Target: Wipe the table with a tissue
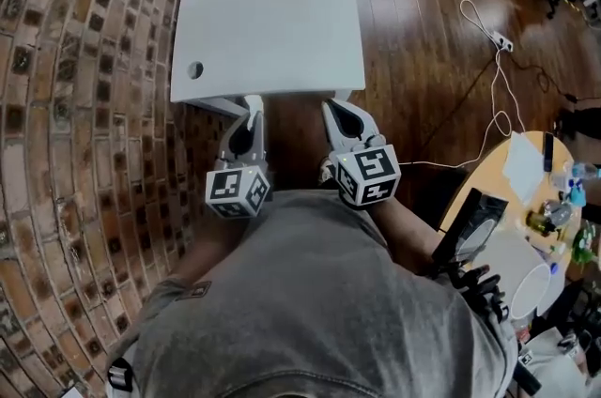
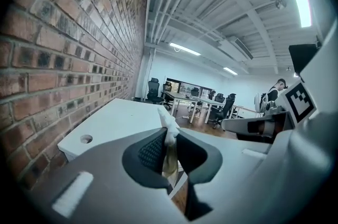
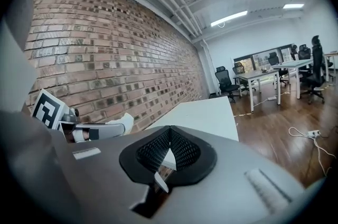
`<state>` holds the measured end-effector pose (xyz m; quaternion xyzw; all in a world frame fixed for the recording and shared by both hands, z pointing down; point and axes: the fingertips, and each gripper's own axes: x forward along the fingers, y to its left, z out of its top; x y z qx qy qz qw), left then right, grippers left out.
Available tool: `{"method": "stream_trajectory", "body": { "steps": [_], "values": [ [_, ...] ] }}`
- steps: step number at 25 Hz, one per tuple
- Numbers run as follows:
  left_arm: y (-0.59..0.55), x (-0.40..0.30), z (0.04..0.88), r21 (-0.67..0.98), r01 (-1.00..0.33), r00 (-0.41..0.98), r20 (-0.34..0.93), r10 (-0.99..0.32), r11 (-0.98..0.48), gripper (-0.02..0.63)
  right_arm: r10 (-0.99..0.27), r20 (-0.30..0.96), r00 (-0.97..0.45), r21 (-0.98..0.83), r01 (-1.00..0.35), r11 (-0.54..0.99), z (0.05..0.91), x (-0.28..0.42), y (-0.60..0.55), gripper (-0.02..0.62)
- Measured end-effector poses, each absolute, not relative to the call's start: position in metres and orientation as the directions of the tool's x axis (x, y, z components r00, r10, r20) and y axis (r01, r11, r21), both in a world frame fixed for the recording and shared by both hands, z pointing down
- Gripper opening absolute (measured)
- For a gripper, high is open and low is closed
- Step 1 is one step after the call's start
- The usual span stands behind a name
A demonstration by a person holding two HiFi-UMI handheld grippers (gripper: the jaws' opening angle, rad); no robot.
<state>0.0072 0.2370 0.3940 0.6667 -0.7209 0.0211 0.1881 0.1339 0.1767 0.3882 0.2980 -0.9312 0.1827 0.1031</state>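
Not wiping yet; holding tissue [image 2: 167,121] pinched in closed left claw [image 2: 170,137], right claw [image 3: 169,145] shut on nothing, both at near edge of worktop [image 1: 272,2], whole surface left to wipe

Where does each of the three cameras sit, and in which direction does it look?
Head view: on the person's head, steeply down at the white table; grey shirt, left gripper, right gripper show.
Left gripper view: on the left gripper, along jaws shut on a tissue, across the table beside the brick wall.
Right gripper view: on the right gripper, along its shut jaws, same way.
Both gripper views share table, wall, the other gripper.
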Motion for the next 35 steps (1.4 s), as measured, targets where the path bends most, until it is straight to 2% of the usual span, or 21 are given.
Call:
{"method": "stream_trajectory", "body": {
  "steps": [9, 24, 35],
  "values": [
    [0.192, -0.035, 0.402, 0.243, -0.961, -0.052, 0.312, -0.949, 0.133, 0.025, -0.497, 0.333, -0.801, -0.283, -0.588, 0.758, 0.400, 0.091, 0.131, 0.014],
    [0.108, -0.145, 0.399, 0.297, -0.953, 0.022, 0.287, -0.958, 0.067, 0.025, -0.576, 0.352, -0.737, -0.241, -0.667, 0.705, 0.391, -0.011, 0.054, 0.014],
    [0.065, -0.180, 0.402, 0.270, -0.957, -0.017, 0.305, -0.952, 0.104, 0.025, -0.586, 0.330, -0.741, -0.219, -0.663, 0.716, 0.384, -0.035, 0.004, 0.014]
  ]
}}
